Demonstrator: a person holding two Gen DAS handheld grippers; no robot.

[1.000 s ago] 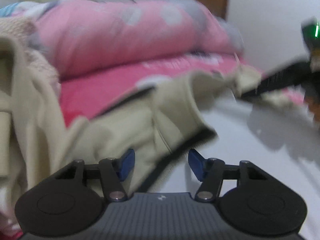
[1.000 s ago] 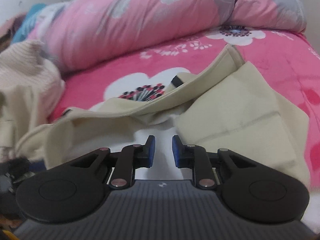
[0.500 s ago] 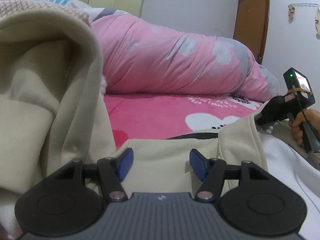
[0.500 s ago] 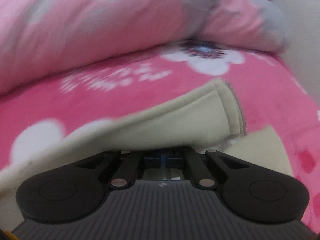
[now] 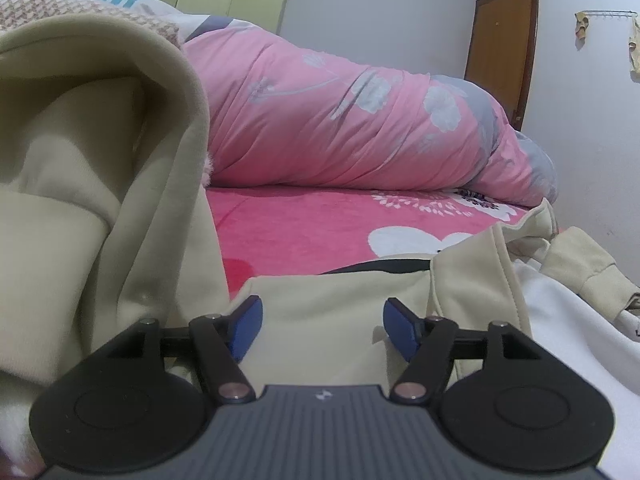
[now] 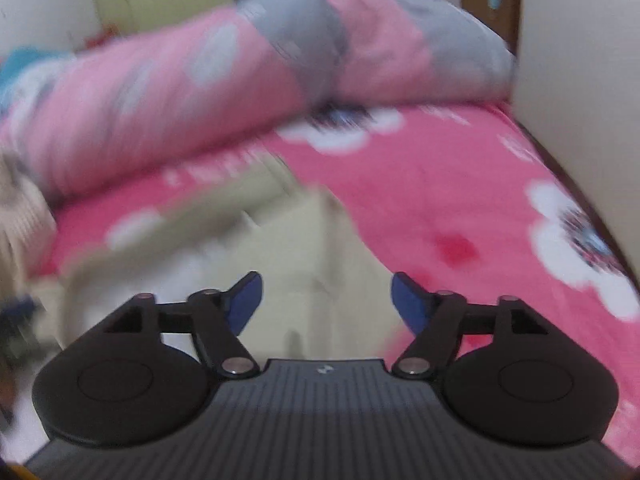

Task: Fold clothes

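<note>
Cream garment [image 5: 328,320] spread beneath spread-fingered left gripper [image 5: 322,328].

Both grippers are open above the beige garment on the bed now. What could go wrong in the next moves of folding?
1. The left gripper is open low over the beige garment, where layers bunch; closing here may pinch several layers.
2. The cuffed sleeve lies loose to the side and may stay outside the fold.
3. The right gripper view is blurred, so aiming a grasp looks unreliable.
</note>
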